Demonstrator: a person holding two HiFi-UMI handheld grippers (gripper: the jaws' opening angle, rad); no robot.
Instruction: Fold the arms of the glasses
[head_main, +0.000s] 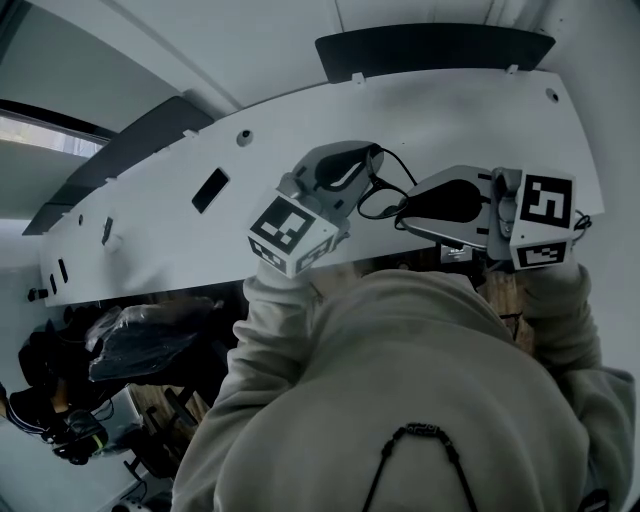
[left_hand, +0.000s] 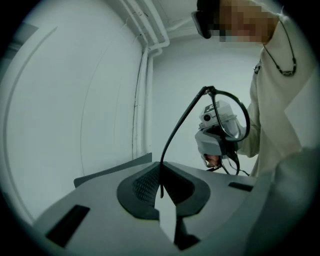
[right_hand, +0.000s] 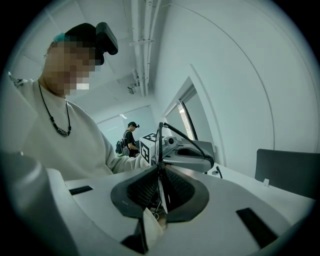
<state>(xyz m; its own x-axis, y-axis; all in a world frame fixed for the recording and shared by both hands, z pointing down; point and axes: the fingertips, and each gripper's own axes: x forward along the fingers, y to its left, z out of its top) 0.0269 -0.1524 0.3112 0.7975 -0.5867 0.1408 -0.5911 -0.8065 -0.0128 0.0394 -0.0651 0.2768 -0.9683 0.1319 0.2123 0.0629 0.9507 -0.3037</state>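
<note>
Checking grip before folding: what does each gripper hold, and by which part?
Left gripper holds the glasses by an arm's tip; right gripper, by the front frame.

No readable text, label or number in view

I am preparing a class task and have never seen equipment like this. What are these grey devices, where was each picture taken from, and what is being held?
No robot here: a person in a pale hoodie holds a grey hand-held gripper in each hand. One picture comes from a camera on the person's head, looking down; the other two from cameras riding on those hand-held grippers. The left hand-held gripper is shut on one arm of the thin black-framed glasses; the right hand-held gripper clamps their front. The glasses hang in the air, not lying on the white desk seen behind them.
</note>
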